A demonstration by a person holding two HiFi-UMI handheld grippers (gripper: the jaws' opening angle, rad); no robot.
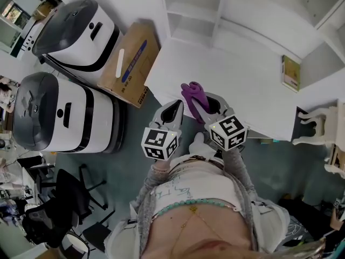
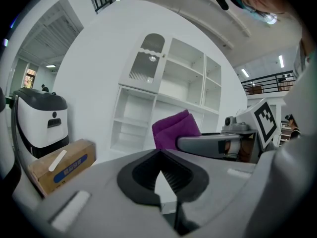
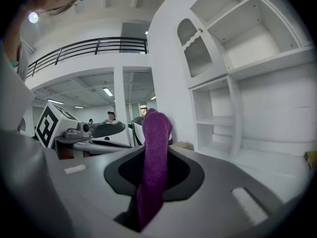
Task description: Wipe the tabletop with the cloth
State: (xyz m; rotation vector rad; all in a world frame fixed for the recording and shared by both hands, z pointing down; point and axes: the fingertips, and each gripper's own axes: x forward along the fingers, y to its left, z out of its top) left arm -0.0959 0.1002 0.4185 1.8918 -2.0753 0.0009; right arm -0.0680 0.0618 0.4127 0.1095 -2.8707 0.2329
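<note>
Purple knitted cloth [image 3: 155,133] is clamped upright in the closed jaws of the grey hand-held right gripper [image 1: 200,106], near the edge of the flat white tabletop [image 1: 237,77]. The matching left gripper [image 2: 161,155] is closed on nothing. If only a narrow fold is pinched, the cloth could be dragged free during wiping.

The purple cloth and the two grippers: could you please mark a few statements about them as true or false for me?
1. The right gripper is clamped on the purple cloth. True.
2. The left gripper grips the cloth too. False: its jaws are together on nothing, and the cloth is off to its side.
3. The cloth lies spread flat on the tabletop. False: it is bunched and sticks out from the right gripper's jaws.
4. A cardboard box sits beside the white table. True.
</note>
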